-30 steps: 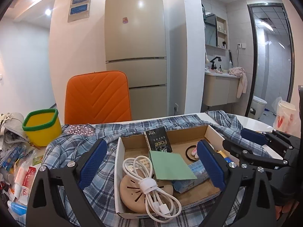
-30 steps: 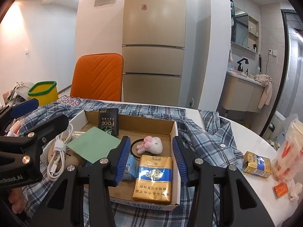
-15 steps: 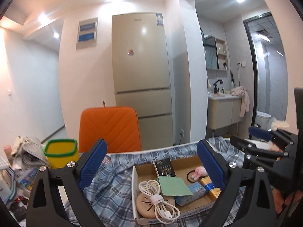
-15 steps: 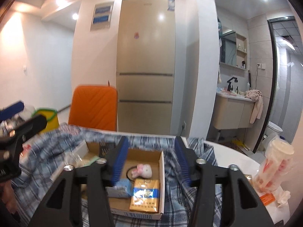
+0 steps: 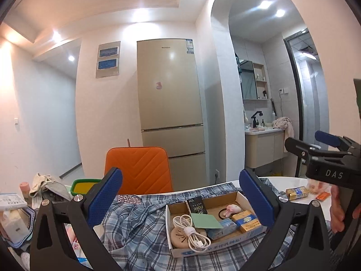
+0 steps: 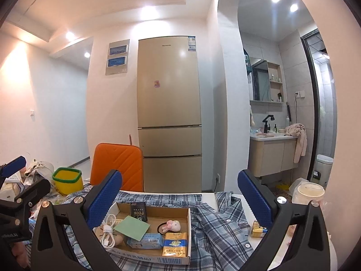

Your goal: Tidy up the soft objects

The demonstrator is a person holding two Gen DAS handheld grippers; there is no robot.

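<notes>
A blue plaid shirt point(image 5: 140, 223) point(image 6: 216, 232) lies spread over the table under a shallow cardboard box point(image 5: 180, 251) point(image 6: 155, 256). The box holds a white cable point(image 5: 191, 232), a green card point(image 6: 132, 227), a pink plush bunny point(image 6: 172, 225), a tissue pack point(image 6: 145, 241) and a gold packet point(image 6: 176, 246). My left gripper point(image 5: 180, 198) is open and empty, raised above and behind the box. My right gripper point(image 6: 179, 197) is open and empty, also raised above the box.
An orange chair point(image 5: 137, 169) stands behind the table, with a fridge point(image 6: 169, 113) beyond. A yellow bin with a green rim point(image 6: 67, 180) and clutter point(image 5: 13, 214) sit left. A small gold box point(image 6: 258, 229) and a white tub point(image 6: 309, 193) sit right.
Both grippers have risen and pulled back from the box, which now looks smaller and lower. The right gripper's jaws have opened wider. Nothing on the table moved.
</notes>
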